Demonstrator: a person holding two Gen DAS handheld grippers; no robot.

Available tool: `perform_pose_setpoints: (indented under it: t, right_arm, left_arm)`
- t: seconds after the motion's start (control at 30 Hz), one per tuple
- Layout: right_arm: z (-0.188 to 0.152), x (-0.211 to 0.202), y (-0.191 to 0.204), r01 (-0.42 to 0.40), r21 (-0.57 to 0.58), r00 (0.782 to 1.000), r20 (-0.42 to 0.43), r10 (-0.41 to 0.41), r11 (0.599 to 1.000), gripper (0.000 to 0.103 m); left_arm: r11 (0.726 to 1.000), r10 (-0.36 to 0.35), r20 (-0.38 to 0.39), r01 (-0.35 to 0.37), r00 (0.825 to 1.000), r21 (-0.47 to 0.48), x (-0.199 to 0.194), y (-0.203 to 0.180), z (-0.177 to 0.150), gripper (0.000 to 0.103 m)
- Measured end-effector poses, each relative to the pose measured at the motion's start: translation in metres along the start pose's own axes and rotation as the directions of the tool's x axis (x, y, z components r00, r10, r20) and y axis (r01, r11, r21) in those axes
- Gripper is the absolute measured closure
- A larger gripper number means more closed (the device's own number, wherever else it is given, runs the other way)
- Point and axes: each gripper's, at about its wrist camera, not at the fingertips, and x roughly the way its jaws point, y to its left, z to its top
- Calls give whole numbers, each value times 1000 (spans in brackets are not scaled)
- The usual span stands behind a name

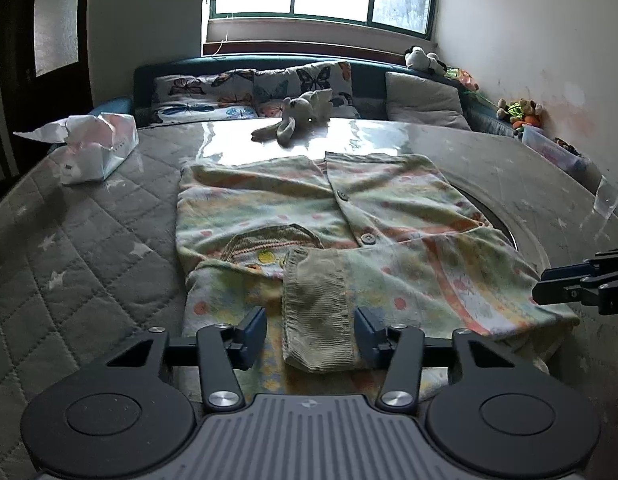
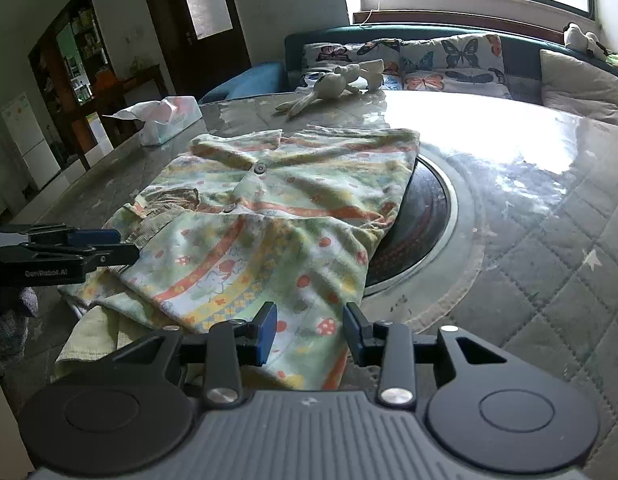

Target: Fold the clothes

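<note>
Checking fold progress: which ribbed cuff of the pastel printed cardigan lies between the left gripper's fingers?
The olive-green ribbed cuff of the sleeve folded across the front, between the open left gripper; the other cuff lies farther back.

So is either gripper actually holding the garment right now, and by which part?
Neither. The left gripper is open astride the ribbed cuff; the right gripper is open over the sleeve.
</note>
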Motion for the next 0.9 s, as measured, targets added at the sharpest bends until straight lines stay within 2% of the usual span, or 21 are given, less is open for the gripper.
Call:
perform_pose_setpoints:
  t: [0.2,0.27,0.3,0.43,0.67,0.77,0.9]
  right_arm:
    - [-1,0,1,9,2,1000,10,-9,1000,66]
    - [-1,0,1,7,6,1000,13,-7,1000,66]
    - [-2,0,1,7,7,1000,15,-7,1000,66]
    - [-2,-2,0,14,7,1000,24,-14,1000,65]
    - [0,-7,-2,30,3,999,44,-30,1000,65]
    - [0,-6,-2,30,3,998,47,-30,1000,65]
    - [4,-4,4,31,-26,998,50,-29,999,65]
  left_arm:
    - [999,-32,-17,31,999,-22,-2,3,-2,69]
    - [999,-42,-13,41,999,-24,-5,2,-2,93]
    - [999,-41,-13,41,999,-29,-7,2,0,96]
    - [996,-64,15,65,998,-55,-23,5,9,99]
    - [976,-156,84,167,984,-143,-70,13,31,99]
    - [970,-172,77,182,982,-158,-73,19,33,99]
    - [982,-119,-33,112,992,-149,-50,24,19,98]
